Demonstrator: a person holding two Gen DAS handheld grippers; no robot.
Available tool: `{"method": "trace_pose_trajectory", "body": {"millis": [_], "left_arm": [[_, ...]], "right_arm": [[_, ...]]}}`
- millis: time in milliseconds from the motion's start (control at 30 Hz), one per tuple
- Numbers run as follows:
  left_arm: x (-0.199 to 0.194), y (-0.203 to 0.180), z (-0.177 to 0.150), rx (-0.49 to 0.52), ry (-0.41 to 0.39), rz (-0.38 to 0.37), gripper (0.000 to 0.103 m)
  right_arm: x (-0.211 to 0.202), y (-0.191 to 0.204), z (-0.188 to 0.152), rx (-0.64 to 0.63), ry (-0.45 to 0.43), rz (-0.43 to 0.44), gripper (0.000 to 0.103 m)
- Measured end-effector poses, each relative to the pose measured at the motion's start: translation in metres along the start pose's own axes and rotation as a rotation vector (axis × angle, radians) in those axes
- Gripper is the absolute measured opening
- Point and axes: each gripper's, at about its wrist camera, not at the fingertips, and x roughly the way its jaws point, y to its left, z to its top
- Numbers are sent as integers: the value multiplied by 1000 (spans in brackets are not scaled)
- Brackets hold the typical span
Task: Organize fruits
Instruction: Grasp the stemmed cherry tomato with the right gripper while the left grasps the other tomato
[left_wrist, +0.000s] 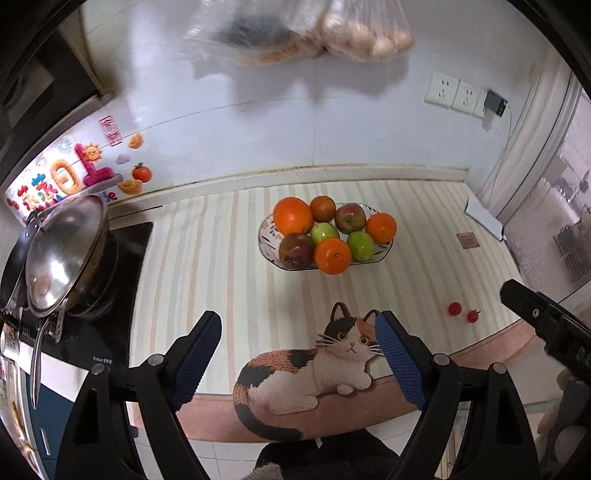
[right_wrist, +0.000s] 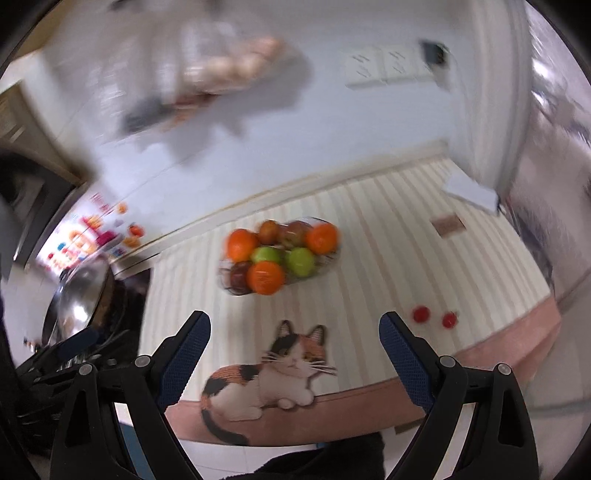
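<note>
Hovering at the counter's front edge: left gripper and right gripper, jaws apart, holding nothing. Cat mat overhangs the edge. Two cherry tomatoes lie loose to the right. Fruit plate sits mid-counter, bare striped surface around it; wok at left.

Both views bright, even indoor light, cool white on the wall. Left wrist view sharp in the middle: fruit crisp, soft short shadows under the plate. Hanging bag at top is out of focus, throws a grey shadow on the wall. Glare on the pot lid; window at right washed out. Right wrist view smeared all over by motion blur: fruit, sockets, bag streaked. Strong fisheye bend and black vignette at the edges of both.
</note>
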Motion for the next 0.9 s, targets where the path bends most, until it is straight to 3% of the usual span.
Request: {"method": "trace_pose_trajectory", "body": {"millis": [200, 267, 333, 533, 633, 800, 900], "left_arm": [[54, -51, 13, 69, 81, 1, 85], [76, -74, 16, 92, 115, -7, 85], [105, -101, 18, 128, 171, -26, 85], [167, -160, 15, 192, 296, -31, 85], [190, -182, 12, 208, 352, -36, 83], [211, -203, 9, 206, 412, -72, 78], [218, -215, 8, 198, 448, -118, 78]], "right_arm": [[66, -108, -5, 169, 84, -109, 91], [93, -142, -12, 209, 135, -116, 76], [114, -165, -18, 226, 166, -108, 70], [165, -204, -32, 184, 233, -117, 56], [182, -217, -30, 190, 239, -99, 42], [199, -227, -25, 184, 249, -91, 40], [206, -224, -24, 139, 242, -85, 33]]}}
